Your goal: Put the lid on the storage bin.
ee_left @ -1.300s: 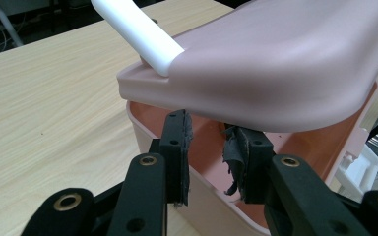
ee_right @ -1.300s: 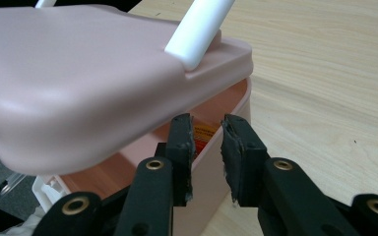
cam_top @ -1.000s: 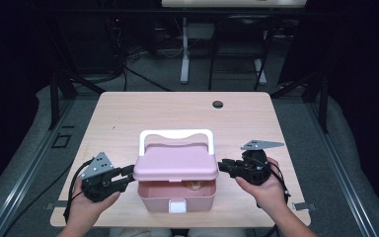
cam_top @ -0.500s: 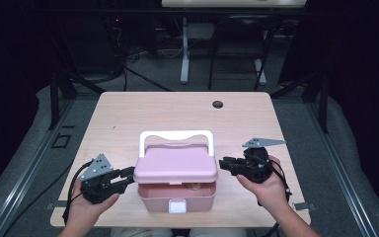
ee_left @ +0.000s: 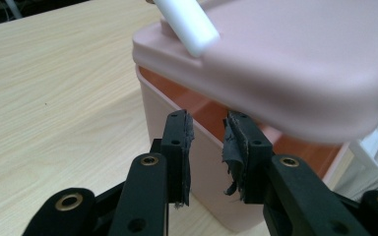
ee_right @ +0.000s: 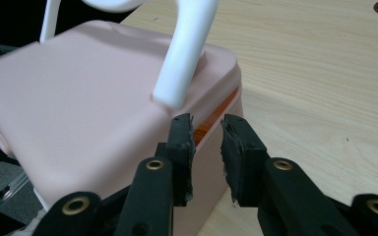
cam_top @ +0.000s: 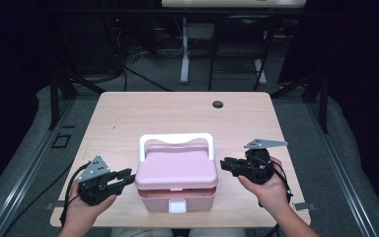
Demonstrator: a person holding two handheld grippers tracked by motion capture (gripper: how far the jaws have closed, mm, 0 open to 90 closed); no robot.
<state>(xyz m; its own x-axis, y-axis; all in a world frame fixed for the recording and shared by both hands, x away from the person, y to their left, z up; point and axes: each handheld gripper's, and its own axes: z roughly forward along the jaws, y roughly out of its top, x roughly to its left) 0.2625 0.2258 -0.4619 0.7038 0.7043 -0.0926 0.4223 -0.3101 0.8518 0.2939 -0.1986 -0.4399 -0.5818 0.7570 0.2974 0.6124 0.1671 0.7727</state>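
The pink lunch box point(cam_top: 176, 180) sits near the front edge of the bench point(cam_top: 128, 118), between the two tools, its lid point(cam_top: 176, 169) resting loose and skewed on the base with a white handle point(cam_top: 175, 139) standing up over it. It looks like light, rigid moulded plastic with smooth, rounded corners, so I judge it slippery under narrow pads and apt to slide on the wood if pushed from one side only; the lid's overhanging rim or the handle seem the surest places to take hold. The left tool point(ee_left: 208, 147) hangs released, its jaws apart just under the lid's lip and clamping nothing; the right tool point(ee_right: 206, 152) is likewise released beside the handle's foot. The high view shows both tools flanking the box, while the left gripper view reveals the gap under the lid, an orange insert point(ee_left: 197, 105) inside, and the white latch point(ee_left: 376, 142).
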